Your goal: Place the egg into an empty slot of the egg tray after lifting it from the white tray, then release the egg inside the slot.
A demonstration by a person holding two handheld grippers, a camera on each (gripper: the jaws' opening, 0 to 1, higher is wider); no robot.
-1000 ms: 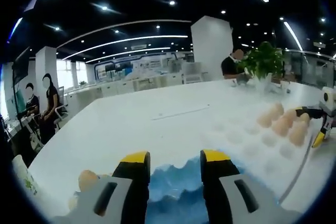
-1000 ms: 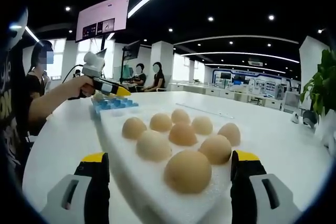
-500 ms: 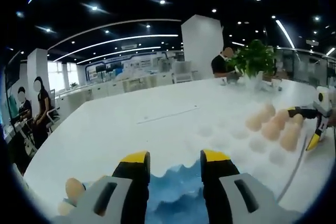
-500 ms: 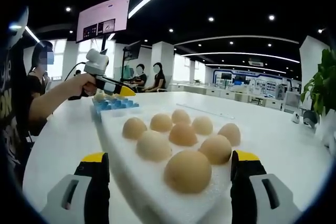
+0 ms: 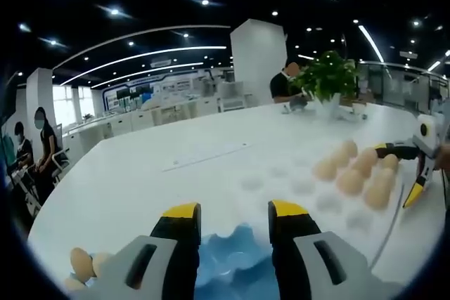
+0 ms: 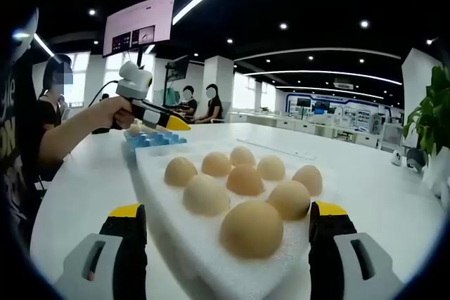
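In the left gripper view, the left claw [image 5: 234,224] is seen from behind with its two yellow-tipped jaws standing apart and nothing held between them. Beneath and between the jaws a blue egg tray [image 5: 232,261] is seen on the white bench [image 5: 140,173], its moulded slots facing up. Two brown eggs [image 5: 81,265] are seen just beside the blue tray, at the lower left of the view. Further across the bench a white tray [image 5: 302,187] is laid, with a cluster of eggs [image 5: 351,170] gathered toward its far end and bare hollows nearer the blue tray. The right claw [image 5: 411,173] is seen at that far end, with its jaws parted. A potted plant [image 5: 327,82] is placed near the far edge of the bench. In the right gripper view, the right claw [image 6: 228,226] is shown with its jaws held wide apart on either side of the near end of the white tray [image 6: 162,194], gripping nothing. Eight eggs [image 6: 251,228] are seated in the tray. Past the tray, the blue egg tray [image 6: 151,140] is seen, and above it the left claw [image 6: 172,123] is held in a person's hand [image 6: 112,112].
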